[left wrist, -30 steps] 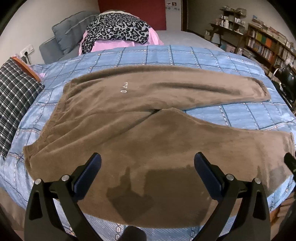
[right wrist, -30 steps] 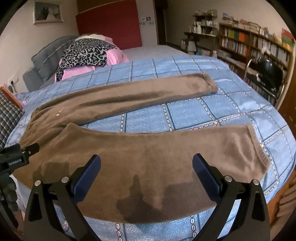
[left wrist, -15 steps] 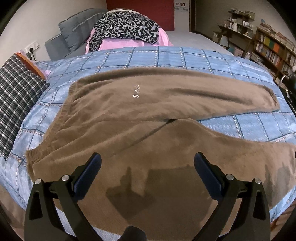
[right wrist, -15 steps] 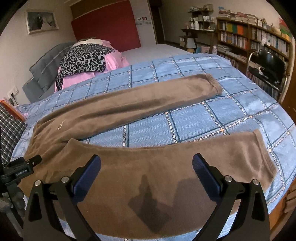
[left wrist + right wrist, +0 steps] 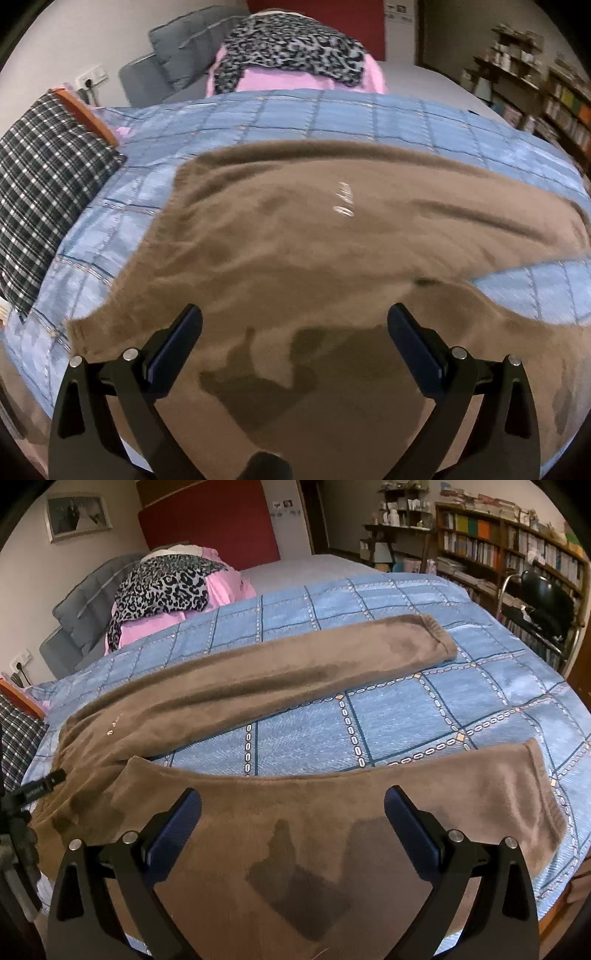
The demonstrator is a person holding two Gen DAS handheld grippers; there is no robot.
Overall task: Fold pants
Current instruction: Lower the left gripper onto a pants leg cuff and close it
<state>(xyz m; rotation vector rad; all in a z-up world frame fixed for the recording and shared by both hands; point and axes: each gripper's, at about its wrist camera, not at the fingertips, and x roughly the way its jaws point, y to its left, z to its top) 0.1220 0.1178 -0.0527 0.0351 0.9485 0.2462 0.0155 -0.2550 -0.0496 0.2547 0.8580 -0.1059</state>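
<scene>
Brown fleece pants [image 5: 303, 251] lie flat on a blue checked bedspread [image 5: 332, 118], waistband to the left, both legs spread apart to the right. In the right wrist view the far leg [image 5: 295, 668] and the near leg [image 5: 369, 805] show with a wedge of bedspread [image 5: 388, 723] between them. My left gripper [image 5: 294, 328] is open and empty, above the near hip of the pants. My right gripper [image 5: 292, 812] is open and empty, above the near leg. The left gripper's body [image 5: 37, 790] shows at the left edge of the right wrist view.
A plaid pillow [image 5: 44, 162] lies at the left edge of the bed. A pink and leopard-print pile [image 5: 291, 62] and grey cushions [image 5: 177, 66] sit at the far end. Bookshelves [image 5: 498, 546] and a black chair [image 5: 543, 602] stand to the right.
My left gripper has moved left and closer toward the waistband end of the pants. My right gripper has risen a little and tilted, so more of both legs shows. Both stay open.
</scene>
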